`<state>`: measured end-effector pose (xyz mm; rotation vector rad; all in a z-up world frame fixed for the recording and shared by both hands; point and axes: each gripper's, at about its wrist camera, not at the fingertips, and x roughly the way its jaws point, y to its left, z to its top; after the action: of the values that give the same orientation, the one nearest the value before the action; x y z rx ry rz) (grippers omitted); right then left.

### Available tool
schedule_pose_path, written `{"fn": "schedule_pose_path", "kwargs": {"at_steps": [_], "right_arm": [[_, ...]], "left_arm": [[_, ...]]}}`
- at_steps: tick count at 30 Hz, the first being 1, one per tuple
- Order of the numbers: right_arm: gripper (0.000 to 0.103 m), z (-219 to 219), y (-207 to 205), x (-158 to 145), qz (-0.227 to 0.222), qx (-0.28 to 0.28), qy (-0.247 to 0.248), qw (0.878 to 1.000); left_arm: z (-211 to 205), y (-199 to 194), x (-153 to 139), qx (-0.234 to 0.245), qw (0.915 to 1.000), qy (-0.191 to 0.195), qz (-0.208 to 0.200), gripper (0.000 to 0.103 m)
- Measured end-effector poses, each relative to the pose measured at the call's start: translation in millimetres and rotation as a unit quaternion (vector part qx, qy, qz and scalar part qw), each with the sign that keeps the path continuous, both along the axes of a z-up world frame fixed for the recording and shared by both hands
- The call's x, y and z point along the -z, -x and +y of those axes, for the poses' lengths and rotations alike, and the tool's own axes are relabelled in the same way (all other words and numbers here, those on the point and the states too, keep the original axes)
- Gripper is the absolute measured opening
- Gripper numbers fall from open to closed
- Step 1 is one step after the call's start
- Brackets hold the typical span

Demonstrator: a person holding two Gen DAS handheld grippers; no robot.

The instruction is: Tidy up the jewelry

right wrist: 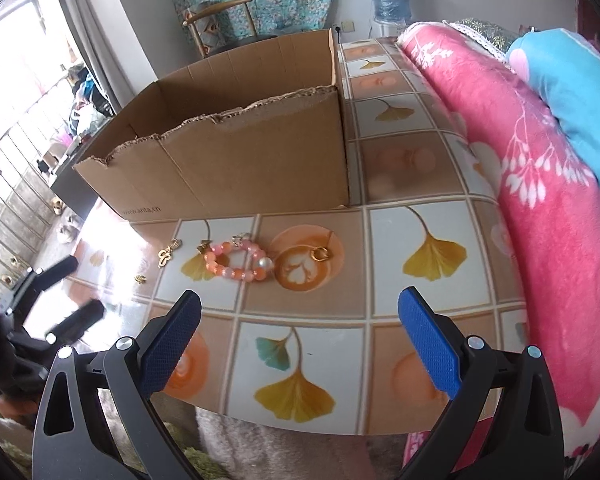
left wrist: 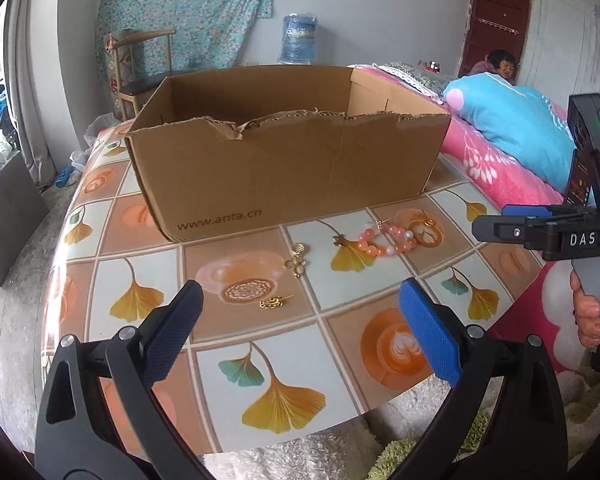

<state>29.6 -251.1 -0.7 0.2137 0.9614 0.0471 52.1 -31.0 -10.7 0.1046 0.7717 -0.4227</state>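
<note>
A pink and orange bead bracelet [left wrist: 386, 240] [right wrist: 238, 262] lies on the tiled tablecloth in front of an open cardboard box [left wrist: 288, 172] [right wrist: 228, 160]. A gold ring [left wrist: 429, 223] [right wrist: 321, 255] lies to its right. A gold charm [left wrist: 297, 262] [right wrist: 169, 254] and a small gold earring [left wrist: 274, 302] [right wrist: 141, 279] lie to its left. My left gripper [left wrist: 300, 320] is open above the near table edge, close to the earring. My right gripper [right wrist: 300, 320] is open and empty, near the front edge, short of the bracelet. It also shows at the right of the left wrist view [left wrist: 500, 224].
The table [left wrist: 260, 360] [right wrist: 420, 168] has a glossy leaf and coffee pattern. A pink blanket [right wrist: 540, 180] and a blue pillow [left wrist: 512, 128] lie on the bed to the right. A chair [left wrist: 140, 72] stands behind the box. Fluffy rug lies below the near edge.
</note>
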Motion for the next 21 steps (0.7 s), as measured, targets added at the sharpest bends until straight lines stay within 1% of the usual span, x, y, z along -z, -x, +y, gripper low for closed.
{"fn": "schedule_pose_path", "kwargs": {"at_steps": [5,7,9,14,15,17,18,21], "right_arm": [[0.096,5,-4,1,0.002,0.002,-0.011,1.0],[0.094,9,-6,1,0.002,-0.001,-0.013,1.0],[0.093,13,-8,0,0.003,-0.006,-0.013,1.0],[0.088,25,-11,0,0.002,-0.023,-0.016,1.0],[0.086,28,-12,0,0.001,-0.027,-0.017,0.999],[0.082,35,-15,0,0.001,-0.038,-0.021,0.999],[0.081,39,-16,0,0.001,-0.045,-0.022,0.999],[0.077,50,-18,1,0.0,-0.06,-0.021,0.998]], "left_arm": [[-2,-4,4,0.0,0.9999,-0.01,-0.008,0.095],[-1,-5,5,-0.002,0.9998,-0.013,-0.014,0.095],[0,-5,6,-0.003,0.9997,-0.018,-0.017,0.092],[2,-6,11,-0.003,0.9995,-0.028,-0.015,0.078],[3,-5,11,-0.002,0.9994,-0.03,-0.015,0.076],[3,-6,13,0.002,0.9994,-0.032,-0.015,0.069],[3,-7,13,0.004,0.9994,-0.033,-0.014,0.067],[2,-11,18,0.008,0.9994,-0.033,-0.002,0.058]]}}
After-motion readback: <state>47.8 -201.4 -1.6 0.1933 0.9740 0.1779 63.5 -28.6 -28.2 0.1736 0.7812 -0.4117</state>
